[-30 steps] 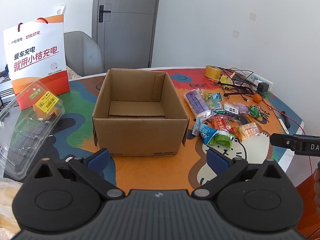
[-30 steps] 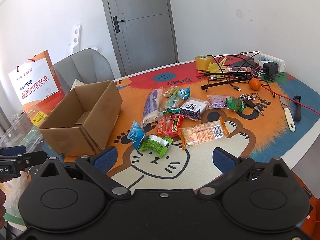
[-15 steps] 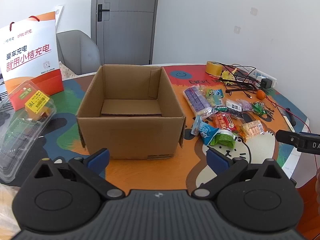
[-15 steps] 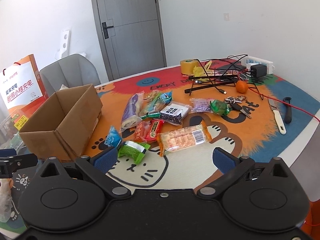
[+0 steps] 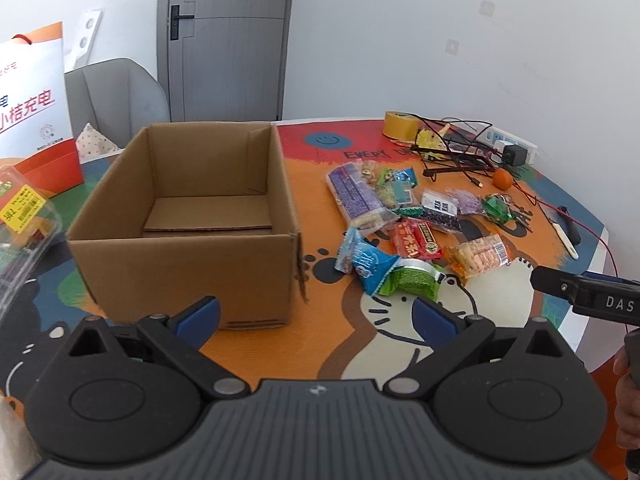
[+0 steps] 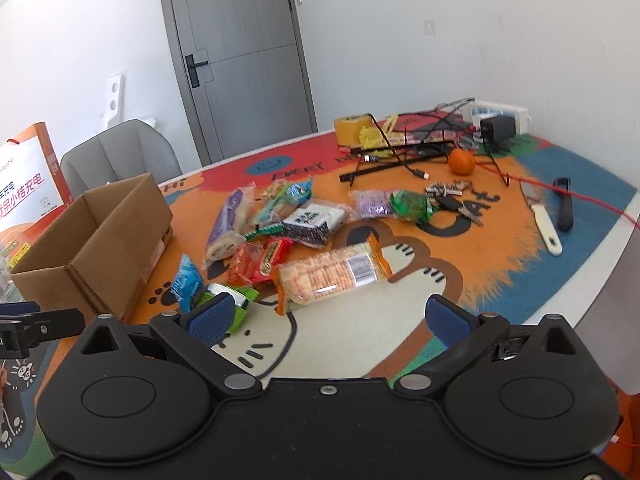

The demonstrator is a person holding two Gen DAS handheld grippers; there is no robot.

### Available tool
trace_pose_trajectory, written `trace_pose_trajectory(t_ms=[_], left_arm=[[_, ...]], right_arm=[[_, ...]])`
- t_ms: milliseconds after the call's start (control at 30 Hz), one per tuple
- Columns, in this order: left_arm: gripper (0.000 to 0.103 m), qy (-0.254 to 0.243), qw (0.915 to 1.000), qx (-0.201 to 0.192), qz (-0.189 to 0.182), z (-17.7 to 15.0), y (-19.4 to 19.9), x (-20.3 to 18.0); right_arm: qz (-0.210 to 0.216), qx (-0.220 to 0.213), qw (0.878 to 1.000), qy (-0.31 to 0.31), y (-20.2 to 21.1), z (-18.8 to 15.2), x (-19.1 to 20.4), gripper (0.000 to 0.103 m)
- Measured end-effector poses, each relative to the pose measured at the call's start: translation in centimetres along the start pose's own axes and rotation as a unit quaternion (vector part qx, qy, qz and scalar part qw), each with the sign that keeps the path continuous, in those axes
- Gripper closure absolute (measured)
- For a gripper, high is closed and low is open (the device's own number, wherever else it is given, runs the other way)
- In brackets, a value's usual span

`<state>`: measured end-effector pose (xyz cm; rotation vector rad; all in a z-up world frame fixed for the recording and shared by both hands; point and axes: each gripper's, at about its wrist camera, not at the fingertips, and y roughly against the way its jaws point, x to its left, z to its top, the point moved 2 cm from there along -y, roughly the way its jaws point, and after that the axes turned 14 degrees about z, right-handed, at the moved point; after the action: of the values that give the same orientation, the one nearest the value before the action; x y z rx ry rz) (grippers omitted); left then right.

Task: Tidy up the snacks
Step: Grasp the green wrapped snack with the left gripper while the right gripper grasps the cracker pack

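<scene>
An open, empty cardboard box (image 5: pixel 188 216) (image 6: pixel 100 236) stands on the colourful table mat. To its right lies a heap of snack packets: a purple pack (image 5: pixel 354 196) (image 6: pixel 228 224), a red one (image 5: pixel 414 238) (image 6: pixel 262 260), a blue one (image 5: pixel 366 260) (image 6: pixel 186 280), a green one (image 5: pixel 412 278) (image 6: pixel 236 300) and an orange cracker pack (image 5: pixel 478 258) (image 6: pixel 332 276). My left gripper (image 5: pixel 316 314) is open near the box's front right corner. My right gripper (image 6: pixel 326 316) is open just short of the cracker pack. Neither holds anything.
At the back right lie a tape roll (image 5: pixel 400 124), tangled cables and a stand (image 6: pixel 404 152), an orange (image 6: pixel 462 160), keys (image 6: pixel 452 200), a knife (image 6: pixel 540 216) and a power strip (image 6: pixel 496 114). An orange paper bag (image 5: pixel 36 108) and a clear clamshell (image 5: pixel 20 216) sit left of the box.
Both grippers have moved forward and to the right; the box has slid leftward in both views and the snack heap looms nearer to the right gripper. Both stay open.
</scene>
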<state>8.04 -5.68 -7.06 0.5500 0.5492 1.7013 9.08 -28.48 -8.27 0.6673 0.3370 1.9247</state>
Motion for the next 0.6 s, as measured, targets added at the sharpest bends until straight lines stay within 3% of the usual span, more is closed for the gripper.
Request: trace_pose_trajectory(t_ms=[333,500,600], left_arm=[[0.007,-0.015,0.9998,-0.007,-0.014,0.1,-1.6,-3.2],[0.013,-0.025,0.9994,-0.007,-0.024,0.1,-2.5,-4.7],[0.022,-0.024,0.9992,-0.001,-0.032,0.1,-3.1,-5.4]], right_arm=[[0.005,0.003,1.0,-0.023,-1.1,-0.9,-2.9,0.0],[0.012,0.005,1.0,-0.027,-1.6,-1.0,-3.7,0.006],[0.015,0.009,0.999,-0.036,-2.1,-1.1,-4.3,0.011]])
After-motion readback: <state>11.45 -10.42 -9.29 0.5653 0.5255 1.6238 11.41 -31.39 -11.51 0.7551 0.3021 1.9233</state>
